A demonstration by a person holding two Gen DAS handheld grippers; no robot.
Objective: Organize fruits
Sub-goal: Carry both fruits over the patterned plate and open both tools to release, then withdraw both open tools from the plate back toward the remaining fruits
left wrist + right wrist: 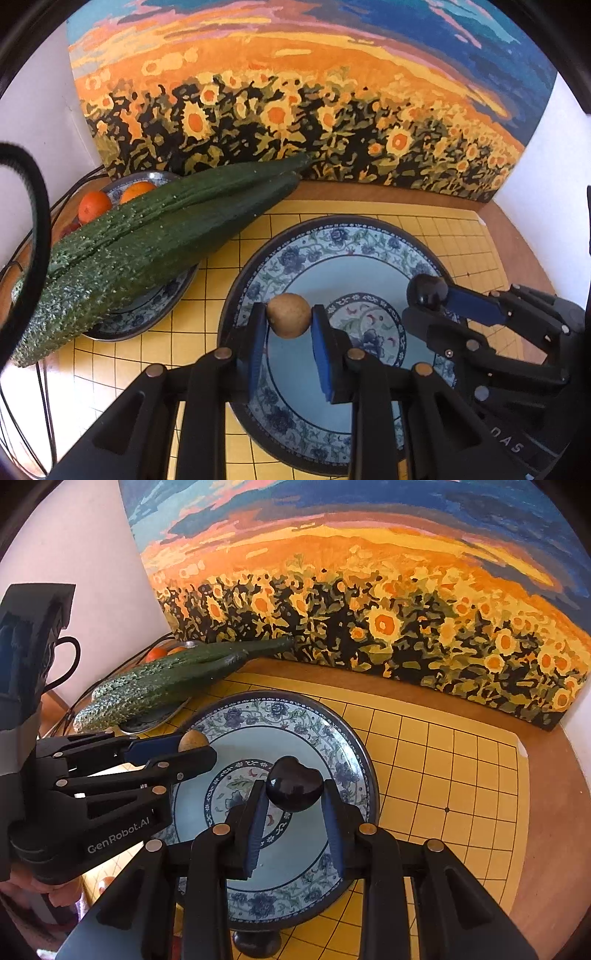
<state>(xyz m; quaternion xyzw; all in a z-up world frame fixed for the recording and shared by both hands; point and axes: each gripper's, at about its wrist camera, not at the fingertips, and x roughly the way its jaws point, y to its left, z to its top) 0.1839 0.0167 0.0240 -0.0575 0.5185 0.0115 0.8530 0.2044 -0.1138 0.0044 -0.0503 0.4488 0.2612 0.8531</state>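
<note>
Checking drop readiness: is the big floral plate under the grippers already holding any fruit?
No. The floral plate is bare; the tan fruit and dark fruit are both clamped in jaws above it.

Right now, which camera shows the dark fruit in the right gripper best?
The right wrist view: the dark fruit sits centred between its pads. The left wrist view shows it small, at the side, partly hidden.

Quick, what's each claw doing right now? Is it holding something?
Left gripper: closed on a small tan round fruit, above the blue floral plate.
Right gripper: closed on a dark round fruit, above the same plate.
</note>
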